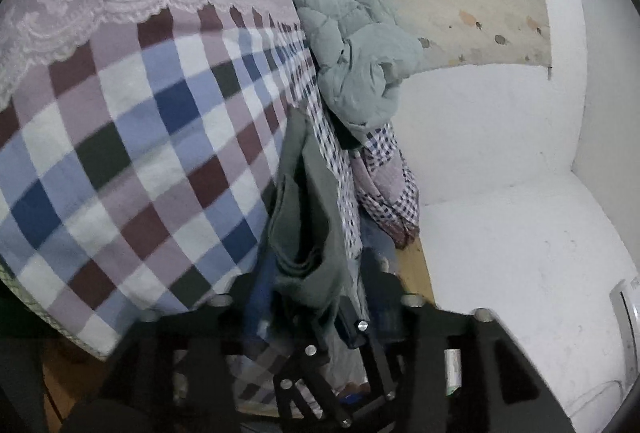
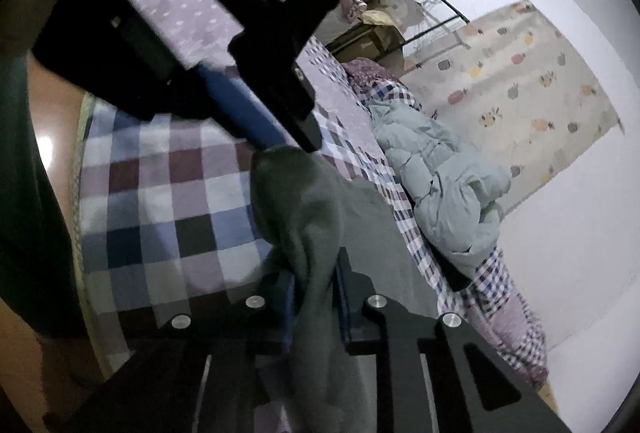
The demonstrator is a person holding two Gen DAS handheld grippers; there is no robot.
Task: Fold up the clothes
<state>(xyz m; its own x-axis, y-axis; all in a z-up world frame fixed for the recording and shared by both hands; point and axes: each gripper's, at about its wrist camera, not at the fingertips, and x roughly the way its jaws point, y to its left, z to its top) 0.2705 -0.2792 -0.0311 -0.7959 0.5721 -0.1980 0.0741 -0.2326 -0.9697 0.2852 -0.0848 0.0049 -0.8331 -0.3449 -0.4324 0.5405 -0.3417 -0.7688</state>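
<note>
Garment, grey-green, hangs between your two grippers above checked bedspread, long axis running from jaws out toward bed's far edge. Left gripper: jaws apart, cloth loose between them, no pinch. Right gripper: jaws clamped on same cloth, nearer hold. Pale quilted jacket heaped along bed's wall-side edge, near garment's path; pineapple-print cloth on wall beyond.

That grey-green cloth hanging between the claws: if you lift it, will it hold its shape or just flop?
The grey-green garment will probably flop: it hangs in soft folds from the right gripper, which is pinching it. It looks light, since that narrow pinch carries it. It may slip, as the left gripper stands open around it.
</note>
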